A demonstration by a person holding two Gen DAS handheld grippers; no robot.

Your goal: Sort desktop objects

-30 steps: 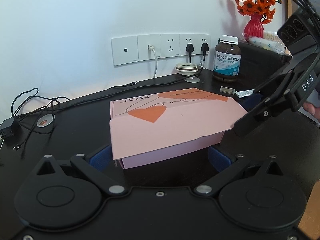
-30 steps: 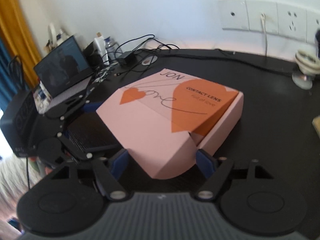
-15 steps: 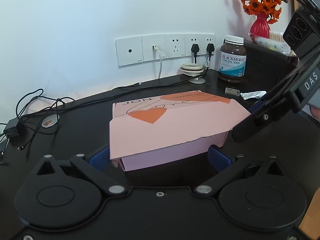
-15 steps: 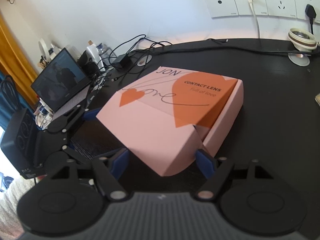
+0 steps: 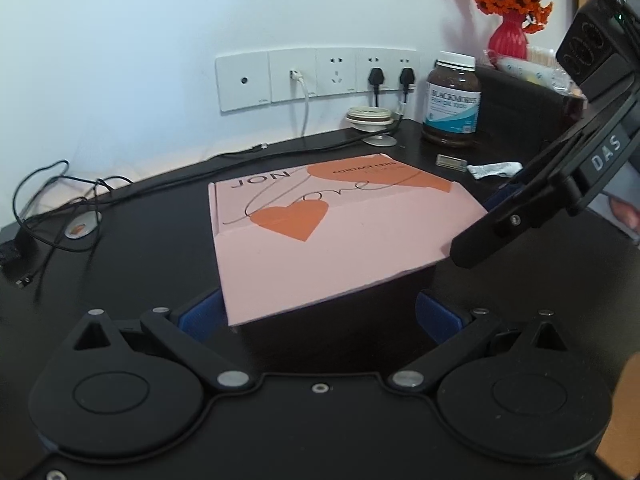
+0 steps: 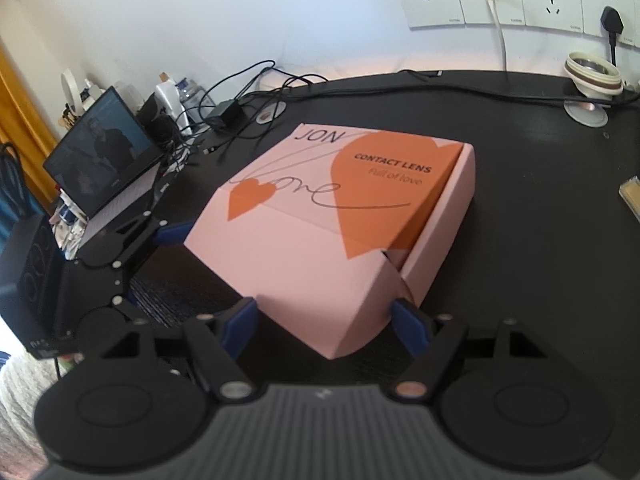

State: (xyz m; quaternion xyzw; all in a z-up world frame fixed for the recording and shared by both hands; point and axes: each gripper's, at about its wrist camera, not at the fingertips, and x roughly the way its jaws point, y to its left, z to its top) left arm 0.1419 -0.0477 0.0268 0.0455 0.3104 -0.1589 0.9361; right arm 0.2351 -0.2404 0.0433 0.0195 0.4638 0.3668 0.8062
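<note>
We see the pink contact-lens box (image 6: 332, 232) on the black worktop (image 6: 540, 248). Our right hand-held gripper (image 6: 326, 326) clamps its near corner; our left hand-held gripper (image 5: 320, 312) stands open, flanking its raised lid flap.

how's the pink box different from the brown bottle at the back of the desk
The pink box is flat, wide and cardboard; the brown bottle is tall, round and see-through with a white cap. The box lies mid-desk between the fingers of both grippers, its front flap sticking out loose; the bottle stands upright and closed by the wall, away from either gripper. The box has orange hearts printed on it; the bottle has a blue and white label. Both rest on the black desk.
</note>
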